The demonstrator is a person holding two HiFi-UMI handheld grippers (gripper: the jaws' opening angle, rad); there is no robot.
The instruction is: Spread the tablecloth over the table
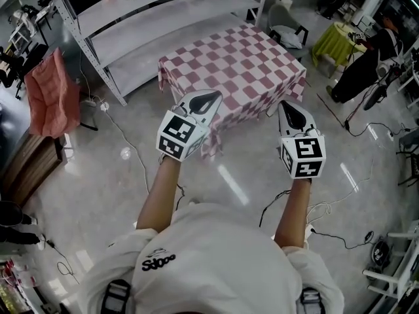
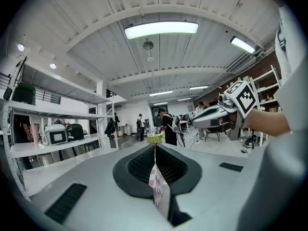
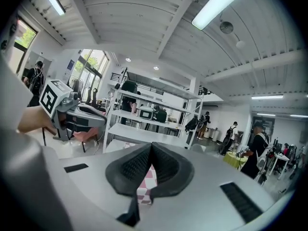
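A pink-and-white checked tablecloth [image 1: 236, 70] covers the small table ahead of me, its near edge hanging toward the floor. My left gripper [image 1: 208, 101] is shut on the cloth's near edge at the left; a strip of the tablecloth [image 2: 159, 189] is pinched between its dark pads. My right gripper [image 1: 290, 112] is shut on the near edge at the right, with a fold of the tablecloth [image 3: 145, 186] showing below its closed jaws. Both grippers are held level, side by side, in front of the table.
A white metal shelf rack [image 1: 157, 25] stands behind the table. An orange cloth [image 1: 49, 93] hangs at the left. Cables [image 1: 330, 231] trail over the shiny floor. A person in black [image 1: 366, 61] stands by a yellow-green round table [image 1: 334, 41] at the right.
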